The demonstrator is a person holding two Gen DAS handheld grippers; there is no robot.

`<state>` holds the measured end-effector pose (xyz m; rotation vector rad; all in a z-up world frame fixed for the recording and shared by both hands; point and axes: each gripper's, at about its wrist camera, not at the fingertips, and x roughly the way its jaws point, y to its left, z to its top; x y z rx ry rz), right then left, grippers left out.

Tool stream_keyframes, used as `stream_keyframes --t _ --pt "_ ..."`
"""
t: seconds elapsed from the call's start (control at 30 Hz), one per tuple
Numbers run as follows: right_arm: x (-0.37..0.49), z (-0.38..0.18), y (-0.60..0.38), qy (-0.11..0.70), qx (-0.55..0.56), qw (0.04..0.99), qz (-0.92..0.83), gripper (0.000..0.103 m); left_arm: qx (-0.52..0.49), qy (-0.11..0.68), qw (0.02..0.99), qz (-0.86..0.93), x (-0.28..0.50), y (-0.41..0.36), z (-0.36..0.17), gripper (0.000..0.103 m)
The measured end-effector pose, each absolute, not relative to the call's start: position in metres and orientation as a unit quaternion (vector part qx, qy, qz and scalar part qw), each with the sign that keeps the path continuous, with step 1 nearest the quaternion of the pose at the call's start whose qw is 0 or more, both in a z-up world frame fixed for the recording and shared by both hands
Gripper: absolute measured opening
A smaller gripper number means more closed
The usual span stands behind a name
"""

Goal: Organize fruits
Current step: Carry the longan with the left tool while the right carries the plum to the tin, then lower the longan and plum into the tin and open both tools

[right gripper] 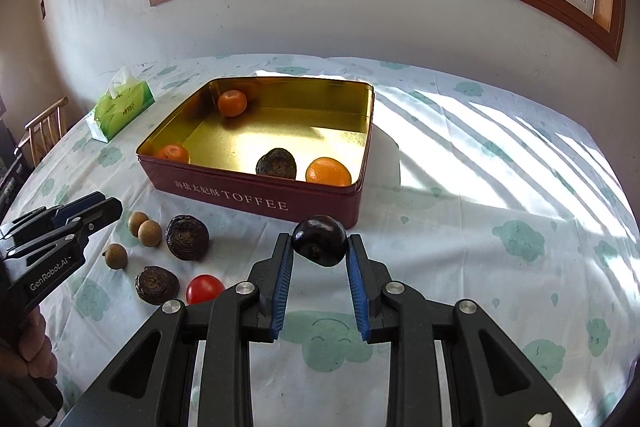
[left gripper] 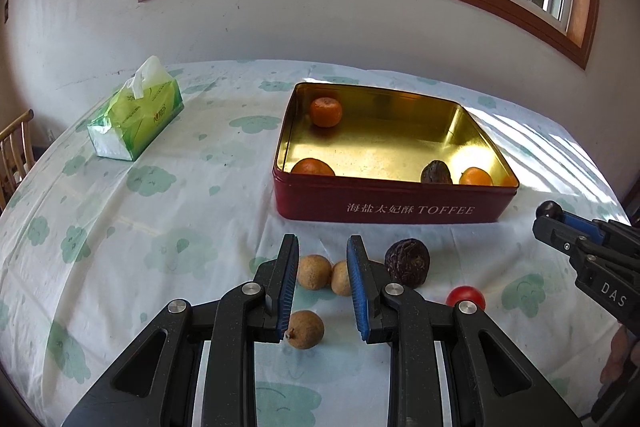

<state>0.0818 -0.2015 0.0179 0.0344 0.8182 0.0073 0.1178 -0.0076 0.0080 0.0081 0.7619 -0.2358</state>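
Red toffee tin [right gripper: 256, 201], lid off, gold inside, sits mid-tabletop [right gripper: 480, 227] toward the far edge. Inside: three mandarins [right gripper: 232, 103] (far left corner, near left corner, near right corner) and one dark wrinkled fruit [right gripper: 276, 163] just beside the near-right mandarin, against the near wall.

Right tongs [right gripper: 320, 247] grasp a smooth dark purple round fruit [right gripper: 320, 239] between the blue pads, held above the cloth just in front of the tin's near right corner.

Left tongs [left gripper: 322, 283] clenched as far as they go, nothing between the pads; a gap remains. They hang over the loose fruit near the front edge of the tabletop.

Loose on the cloth in front of the tin: three small tan longans [right gripper: 150, 233], two touching and one apart nearer the front edge; two dark wrinkled fruits [right gripper: 187, 237], one near the tin, one nearer the front; a red cherry tomato [right gripper: 205, 289] just beside the nearer wrinkled one.

Green tissue pack [left gripper: 136, 115] at the far left of the tabletop, well apart from the tin.
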Motion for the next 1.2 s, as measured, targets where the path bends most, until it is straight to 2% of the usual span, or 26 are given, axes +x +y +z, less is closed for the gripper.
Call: stream_keyframes --t 0.43,1.2 --pt "0.133 0.030 -0.194 0.383 0.004 0.923 0.018 0.025 0.012 0.368 0.920 -0.134 0.179 -0.029 0.026 0.026" --pt "0.171 0.000 -0.187 0.416 0.000 0.909 0.032 0.026 0.041 0.401 0.905 -0.135 0.216 -0.052 -0.006 0.026"
